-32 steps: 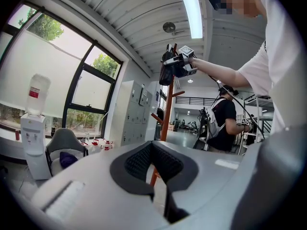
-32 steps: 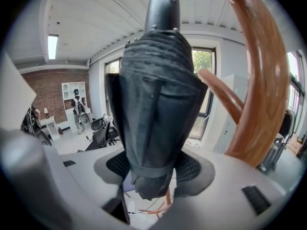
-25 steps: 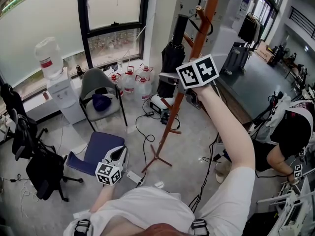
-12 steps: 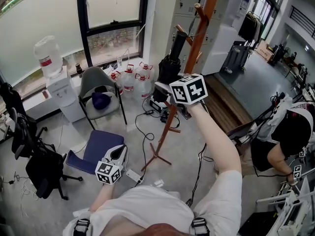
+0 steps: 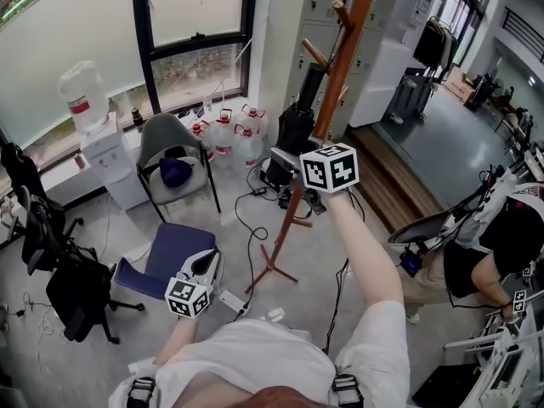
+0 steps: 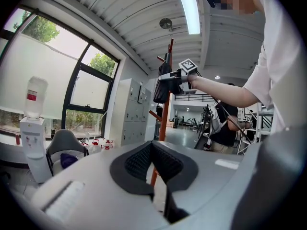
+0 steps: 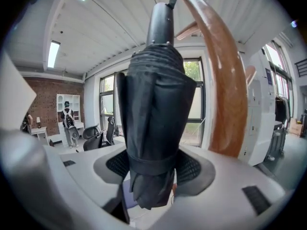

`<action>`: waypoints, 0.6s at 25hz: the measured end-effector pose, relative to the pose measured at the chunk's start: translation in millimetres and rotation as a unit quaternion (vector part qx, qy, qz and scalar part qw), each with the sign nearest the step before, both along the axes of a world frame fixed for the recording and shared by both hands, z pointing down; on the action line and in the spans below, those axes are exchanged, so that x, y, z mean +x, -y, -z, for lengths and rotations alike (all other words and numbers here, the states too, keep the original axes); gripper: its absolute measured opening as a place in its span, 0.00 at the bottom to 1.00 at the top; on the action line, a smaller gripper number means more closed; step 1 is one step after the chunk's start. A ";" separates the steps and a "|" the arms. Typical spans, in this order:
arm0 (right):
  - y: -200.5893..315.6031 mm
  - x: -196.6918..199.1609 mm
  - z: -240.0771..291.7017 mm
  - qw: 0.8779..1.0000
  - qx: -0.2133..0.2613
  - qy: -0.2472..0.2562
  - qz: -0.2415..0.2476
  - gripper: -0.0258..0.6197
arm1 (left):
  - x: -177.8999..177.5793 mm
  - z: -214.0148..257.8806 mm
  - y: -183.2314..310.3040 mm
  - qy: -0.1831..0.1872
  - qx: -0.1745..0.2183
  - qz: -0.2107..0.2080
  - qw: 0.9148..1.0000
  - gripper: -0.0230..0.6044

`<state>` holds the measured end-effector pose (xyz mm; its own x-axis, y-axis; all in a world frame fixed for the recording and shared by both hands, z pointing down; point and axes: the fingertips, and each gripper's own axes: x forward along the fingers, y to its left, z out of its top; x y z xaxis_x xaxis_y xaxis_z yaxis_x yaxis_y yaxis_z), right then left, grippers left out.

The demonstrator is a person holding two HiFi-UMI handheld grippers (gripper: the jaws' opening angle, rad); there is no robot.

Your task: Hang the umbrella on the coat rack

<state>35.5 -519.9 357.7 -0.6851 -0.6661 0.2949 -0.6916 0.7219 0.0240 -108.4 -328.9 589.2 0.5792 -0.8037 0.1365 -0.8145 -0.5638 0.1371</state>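
Beside the wooden coat rack [image 5: 338, 66], the right hand-held gripper [image 7: 152, 167] is raised at arm's length. Its jaws stand wide, clamped on the lower part of the folded black umbrella [image 7: 156, 114], with the pads pressing either side at its wrap band. The umbrella stands upright, handle end up, close alongside the rack's pole and under an angled peg. Whether its strap sits over that peg cannot be made out. The left hand-held gripper [image 6: 152, 163] is held low near the person's body, above a blue chair seat [image 5: 166, 257], its jaws brought together on nothing.
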 end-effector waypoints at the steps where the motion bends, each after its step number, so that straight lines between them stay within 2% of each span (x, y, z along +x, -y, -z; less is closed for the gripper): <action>1: -0.8 0.4 0.6 1.000 0.007 0.006 -0.002 0.44 | 1.2 0.4 0.2 0.004 0.001 -0.001 1.000 0.05; 6: -1.8 6.7 1.4 0.997 0.053 0.041 -0.023 0.44 | 6.3 1.4 2.2 0.010 0.007 -0.006 1.000 0.05; 15: -8.6 20.0 5.0 0.986 0.123 0.095 -0.059 0.44 | 6.6 1.5 1.5 0.011 0.005 -0.008 1.000 0.05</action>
